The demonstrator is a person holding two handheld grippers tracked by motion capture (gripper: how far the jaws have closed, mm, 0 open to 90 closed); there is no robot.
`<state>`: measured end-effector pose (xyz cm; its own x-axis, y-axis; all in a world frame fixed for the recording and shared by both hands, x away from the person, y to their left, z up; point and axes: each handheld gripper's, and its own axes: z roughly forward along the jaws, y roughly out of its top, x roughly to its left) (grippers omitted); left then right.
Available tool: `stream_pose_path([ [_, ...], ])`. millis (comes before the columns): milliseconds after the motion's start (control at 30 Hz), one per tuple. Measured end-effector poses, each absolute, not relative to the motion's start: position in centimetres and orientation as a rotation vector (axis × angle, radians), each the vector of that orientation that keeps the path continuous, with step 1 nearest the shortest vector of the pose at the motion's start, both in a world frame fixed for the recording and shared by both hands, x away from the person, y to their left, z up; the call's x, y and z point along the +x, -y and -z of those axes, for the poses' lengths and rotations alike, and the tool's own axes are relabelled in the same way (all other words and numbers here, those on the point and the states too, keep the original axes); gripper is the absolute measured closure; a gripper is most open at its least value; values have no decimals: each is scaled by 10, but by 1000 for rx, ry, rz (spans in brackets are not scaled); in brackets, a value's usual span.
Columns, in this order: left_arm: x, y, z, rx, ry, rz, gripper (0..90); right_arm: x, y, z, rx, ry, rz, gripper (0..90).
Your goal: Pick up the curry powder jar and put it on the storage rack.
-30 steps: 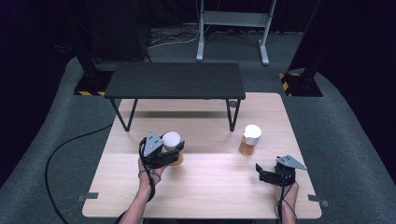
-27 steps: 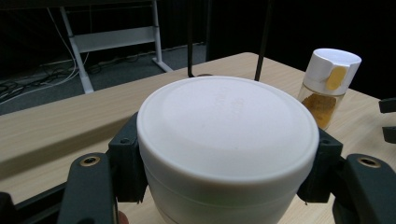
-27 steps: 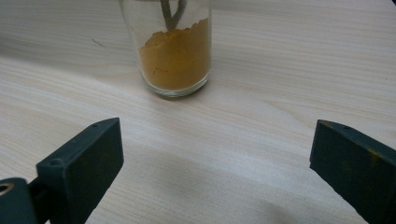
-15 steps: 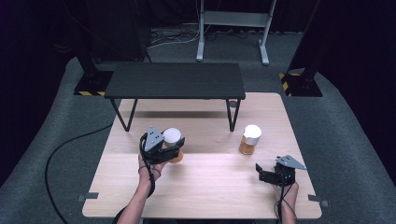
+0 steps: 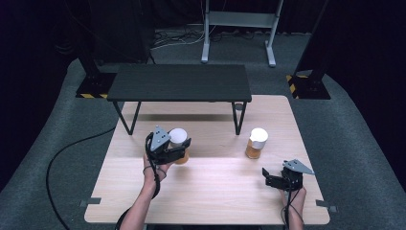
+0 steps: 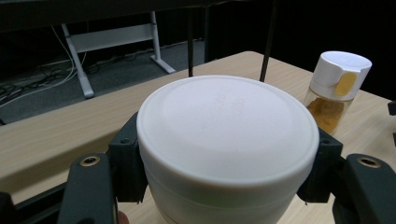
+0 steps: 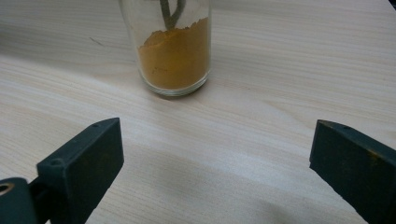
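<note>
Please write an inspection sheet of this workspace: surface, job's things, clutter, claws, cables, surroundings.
Surface: light wooden table, bare at the near side.
Job's things: white-lidded jar held at its lid by the left claw; spice jar with orange powder and a white cap standing upright, apart from both claws.
Clutter: nothing seen.
Claws: left claw shut on the white-lidded jar; right claw open, low over the table, facing the spice jar without touching it.
Cables: black cable running over the floor left of the table; a cable along the left forearm.
Surroundings: black bench across the far table edge; grey carpet; metal stand behind.
</note>
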<state>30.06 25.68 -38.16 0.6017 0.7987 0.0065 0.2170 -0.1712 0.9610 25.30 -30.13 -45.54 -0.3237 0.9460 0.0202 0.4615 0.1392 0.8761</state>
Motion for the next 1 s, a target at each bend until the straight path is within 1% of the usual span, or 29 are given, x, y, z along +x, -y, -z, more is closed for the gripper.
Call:
stream_pose_path([
  [433, 311, -254, 374, 1714, -833, -644, 333, 252, 303, 456, 1352, -1853, -1129, 18],
  [600, 317, -257, 371, 1707, -835, -622, 333, 253, 302, 456, 1349, -1856, -1123, 18],
  [1000, 323, -258, 359, 1706, -828, -638, 333, 253, 302, 456, 1349, -1856, -1125, 18],
])
